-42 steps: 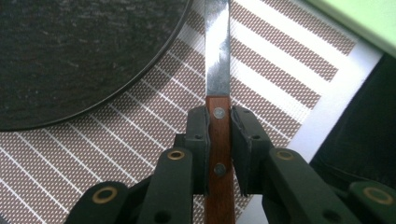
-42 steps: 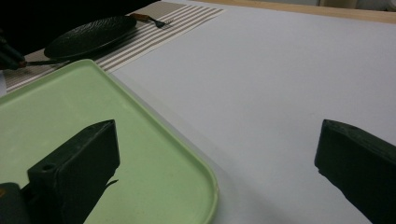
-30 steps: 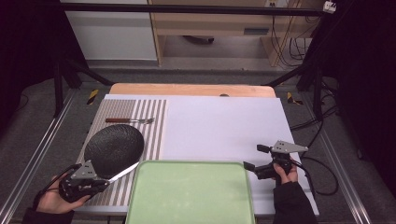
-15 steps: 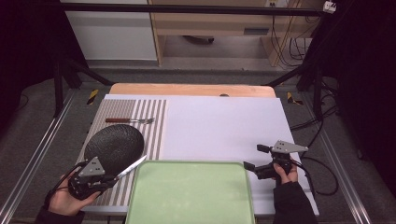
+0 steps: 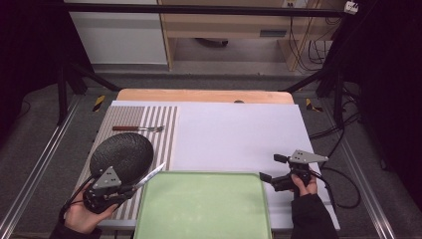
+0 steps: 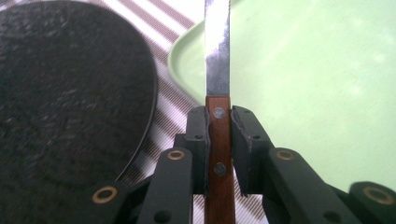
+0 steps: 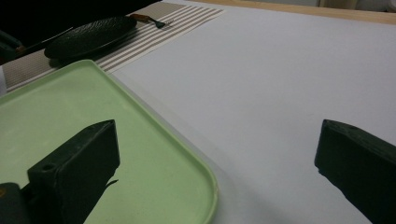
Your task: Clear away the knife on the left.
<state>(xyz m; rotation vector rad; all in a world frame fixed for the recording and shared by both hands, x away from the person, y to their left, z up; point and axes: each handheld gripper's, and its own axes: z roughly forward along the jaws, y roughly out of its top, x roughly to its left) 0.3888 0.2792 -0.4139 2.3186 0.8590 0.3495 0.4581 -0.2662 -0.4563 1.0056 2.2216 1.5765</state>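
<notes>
Right, nearest me in the high view: my left gripper (image 5: pixel 130 188) sits at the bottom-left corner of the table, pinching a knife (image 5: pixel 148 176) by its wooden handle. In the left gripper view the jaws are pressed onto both sides of the brown riveted handle (image 6: pixel 218 154), w/ the steel blade (image 6: pixel 217 51) running straight out ahead. The blade tip hangs over the near-left corner of the green tray (image 5: pixel 204 209), pointing up & to the right in the high view. I can't tell if the blade touches the tray rim.

The tray lies at the table's near edge, centre, betw. my two hands. My right gripper (image 5: pixel 267 168) is just off the tray's right edge, over the white sheet (image 5: pixel 239 134); its jaws are spread wide w/ nothing betw. them, as the right gripper view shows: one jaw over the tray's corner (image 7: pixel 187 186), the other over the white sheet.

Just beyond the left gripper is a dark textured plate (image 5: pixel 122 157) on the striped placemat (image 5: pixel 149 124), close beside the tray's left corner. Farther back on the same mat lies a fork (image 5: pixel 138 129) w/ a brown handle, well apart from the plate. Beyond the sheet, the wooden table edge (image 5: pixel 199 95) shows.
</notes>
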